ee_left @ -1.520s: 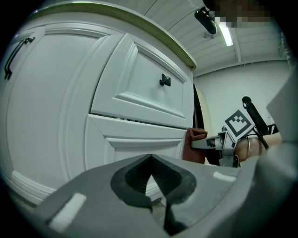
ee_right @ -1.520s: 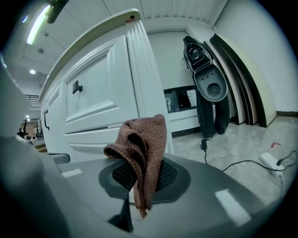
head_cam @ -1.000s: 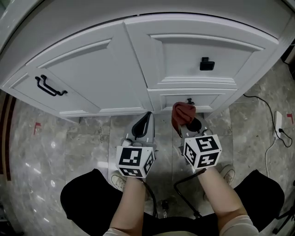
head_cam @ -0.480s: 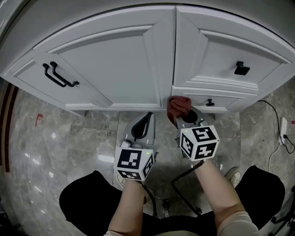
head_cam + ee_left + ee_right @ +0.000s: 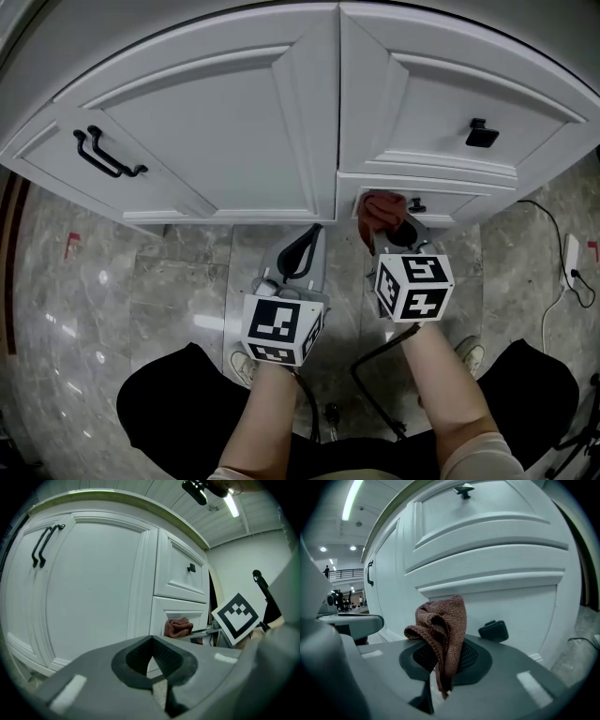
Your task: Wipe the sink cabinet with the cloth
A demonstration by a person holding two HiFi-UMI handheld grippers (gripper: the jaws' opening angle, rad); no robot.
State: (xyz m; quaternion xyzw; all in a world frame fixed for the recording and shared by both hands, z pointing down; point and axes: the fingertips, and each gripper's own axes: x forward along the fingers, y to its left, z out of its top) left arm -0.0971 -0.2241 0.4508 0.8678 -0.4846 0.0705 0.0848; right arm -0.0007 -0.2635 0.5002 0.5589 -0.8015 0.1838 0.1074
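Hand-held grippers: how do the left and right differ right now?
The right hand-held gripper is shut on the cloth; the left hand-held gripper is shut on nothing. The right one reaches up to the lower drawer front; the left one hangs back over the floor. Both point at the cabinet.

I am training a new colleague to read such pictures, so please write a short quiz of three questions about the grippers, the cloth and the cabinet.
1. Multiple choice: what does the right gripper hold? A) a reddish-brown cloth; B) a sponge; C) nothing.
2. True or false: the left gripper has its jaws wide apart.
3. Fill the gap: the cloth is at the ___ drawer front of the white cabinet, near a small black knob.

Key: 1 A. 2 False: its jaws are together, with nothing between them. 3 lower.
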